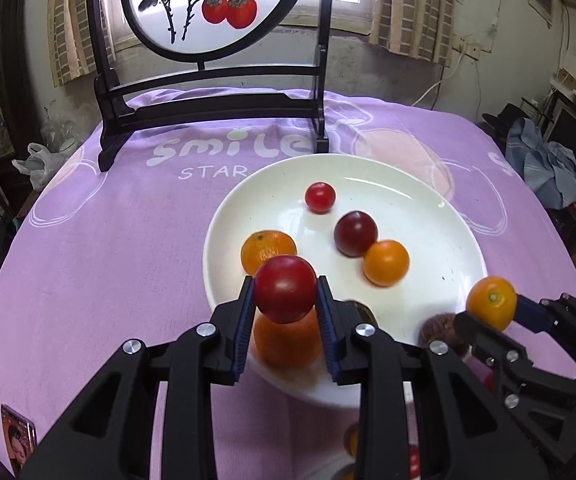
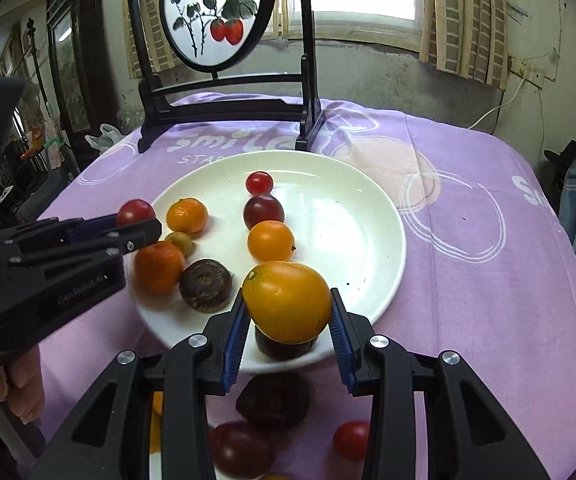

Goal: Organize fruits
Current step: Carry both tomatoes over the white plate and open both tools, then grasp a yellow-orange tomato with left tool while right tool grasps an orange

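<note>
A white plate (image 1: pixel 408 184) (image 2: pixel 368 208) sits on the purple cloth and holds several small fruits: a red cherry tomato (image 1: pixel 320 197) (image 2: pixel 259 183), a dark red tomato (image 1: pixel 355 233) (image 2: pixel 263 211), an orange tomato (image 1: pixel 385 263) (image 2: pixel 271 240), a mandarin (image 1: pixel 266 249) (image 2: pixel 187 215) and a dark brown fruit (image 2: pixel 205 285). My left gripper (image 1: pixel 285 292) (image 2: pixel 138 220) is shut on a red tomato (image 1: pixel 285 289) above the plate's near left rim. My right gripper (image 2: pixel 288 306) (image 1: pixel 492 304) is shut on a yellow-orange tomato (image 2: pixel 287 301) (image 1: pixel 491 302) above the plate's near rim.
A black wooden stand with a round painted screen (image 1: pixel 208 4) (image 2: pixel 218 12) stands at the table's far side. Loose fruits lie on the cloth near me: a dark brown one (image 2: pixel 274 400), a dark red tomato (image 2: pixel 242 450), a red cherry tomato (image 2: pixel 351 439). A small card (image 1: pixel 18 438) lies near left.
</note>
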{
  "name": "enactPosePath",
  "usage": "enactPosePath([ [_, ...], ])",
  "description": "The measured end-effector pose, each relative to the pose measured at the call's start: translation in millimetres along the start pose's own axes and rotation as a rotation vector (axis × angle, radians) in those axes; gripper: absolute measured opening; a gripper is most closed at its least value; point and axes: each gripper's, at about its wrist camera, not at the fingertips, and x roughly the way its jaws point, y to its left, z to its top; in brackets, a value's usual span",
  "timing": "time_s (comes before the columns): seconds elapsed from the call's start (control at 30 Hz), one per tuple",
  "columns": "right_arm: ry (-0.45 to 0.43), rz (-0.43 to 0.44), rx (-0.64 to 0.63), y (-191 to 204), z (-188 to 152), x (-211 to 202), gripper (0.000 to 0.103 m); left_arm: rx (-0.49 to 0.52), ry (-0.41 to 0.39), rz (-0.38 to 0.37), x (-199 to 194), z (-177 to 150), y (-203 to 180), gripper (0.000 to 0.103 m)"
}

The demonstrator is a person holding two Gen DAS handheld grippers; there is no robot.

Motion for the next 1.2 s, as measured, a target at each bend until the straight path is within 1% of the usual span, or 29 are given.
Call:
enactPosePath([
  [0.23,0.037,-0.006,0.005,5,5,25,0.040,-0.002,0.012,0.021,27,18,-2,0.029],
  [0.3,0.031,0.000,0.014,5,5,26,0.053,0.003,0.014,0.016,32,21,-7,0.044],
  [0.33,0.017,-0.005,0.020,4,5,22,0.059,0.007,0.007,0.019,32,22,-10,0.067],
  [0.37,0.009,-0.010,0.023,4,4,19,0.059,0.015,-0.012,0.026,30,22,-14,0.078],
  [0.43,0.000,-0.002,0.022,2,1,11,0.059,0.054,-0.052,0.037,20,19,-22,0.078],
  [0.53,-0.016,-0.004,0.024,-4,-7,-7,0.060,0.088,-0.068,0.051,6,13,-28,0.078],
  [0.6,-0.032,-0.003,0.026,-10,-17,-23,0.061,0.076,-0.057,0.040,-3,5,-27,0.078],
  [0.63,-0.039,-0.005,0.031,-13,-21,-30,0.064,0.067,-0.051,0.037,-7,0,-25,0.081],
  [0.67,-0.046,-0.009,0.038,-16,-27,-36,0.065,0.061,-0.047,0.035,-11,-5,-24,0.085],
  [0.7,-0.049,-0.010,0.043,-19,-32,-42,0.065,0.053,-0.043,0.030,-16,-12,-23,0.087],
  [0.83,-0.044,-0.017,0.070,-28,-56,-60,0.066,0.050,-0.018,-0.002,-31,-41,-23,0.087],
  [0.9,-0.029,-0.012,0.077,-28,-64,-62,0.066,0.057,-0.011,-0.003,-39,-54,-24,0.088],
  [0.97,-0.032,-0.011,0.079,-27,-69,-65,0.066,0.058,-0.009,-0.004,-47,-65,-24,0.088],
  [1.1,-0.035,-0.003,0.085,-26,-80,-76,0.066,0.030,-0.010,-0.006,-64,-83,-19,0.091],
  [1.2,-0.045,-0.033,0.069,-27,-93,-86,0.066,0.021,-0.012,-0.008,-71,-94,-17,0.092],
])
